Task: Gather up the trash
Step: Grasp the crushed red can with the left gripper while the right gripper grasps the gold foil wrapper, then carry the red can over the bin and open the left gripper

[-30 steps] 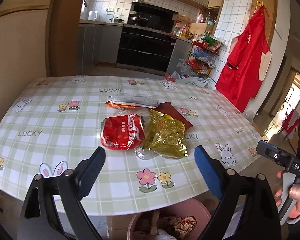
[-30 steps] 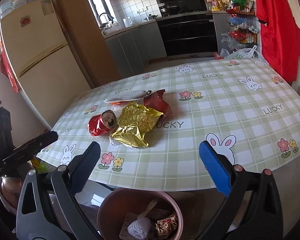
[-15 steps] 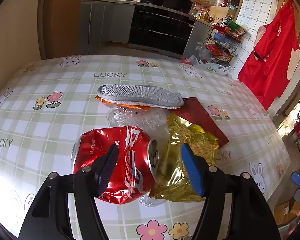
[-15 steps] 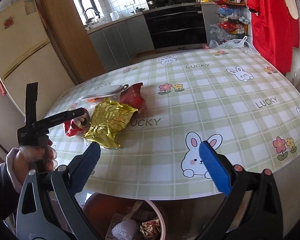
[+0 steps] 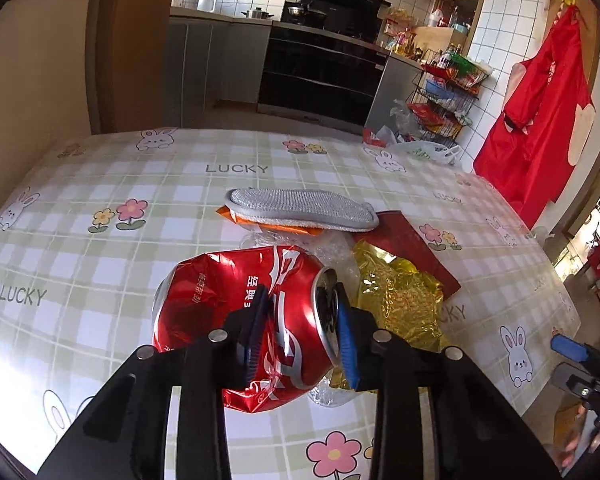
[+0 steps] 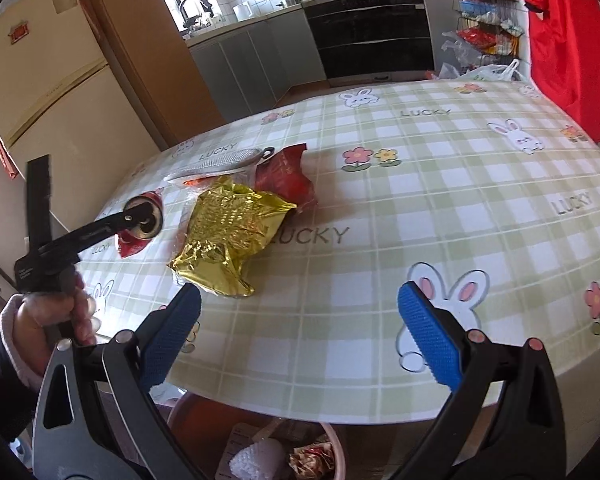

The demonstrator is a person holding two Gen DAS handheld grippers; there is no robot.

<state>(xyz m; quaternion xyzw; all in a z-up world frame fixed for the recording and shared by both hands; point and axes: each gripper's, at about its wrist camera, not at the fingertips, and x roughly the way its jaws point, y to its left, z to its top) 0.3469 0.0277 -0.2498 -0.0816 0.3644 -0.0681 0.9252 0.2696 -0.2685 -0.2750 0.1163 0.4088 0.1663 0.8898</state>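
A crushed red soda can (image 5: pixel 220 300) lies on its side on the checked tablecloth (image 5: pixel 140 184). My left gripper (image 5: pixel 300 332) straddles its top end. Its jaws are closing, with one pad on the can's dented body and the other against its lid. From the right wrist view the same gripper (image 6: pixel 140 216) reaches the can (image 6: pixel 136 240), held by a person's hand (image 6: pixel 48 320). A gold wrapper (image 5: pixel 396 296) and a red wrapper (image 5: pixel 404 244) lie to the right of the can. My right gripper (image 6: pixel 300 340) hangs open over the table's near edge, just in front of the gold wrapper (image 6: pixel 232 232), holding nothing.
A grey scrub pad (image 5: pixel 300 210) rests on an orange wrapper (image 5: pixel 268 226) behind the can, with clear plastic (image 5: pixel 328 248) beside it. A pink bin (image 6: pixel 336 448) with trash in it stands below the table's near edge. A kitchen counter, an oven and a red apron lie beyond.
My left gripper has come forward and down over the red can, and its jaws have narrowed from wide open to touching it. My right gripper has moved closer to the table.
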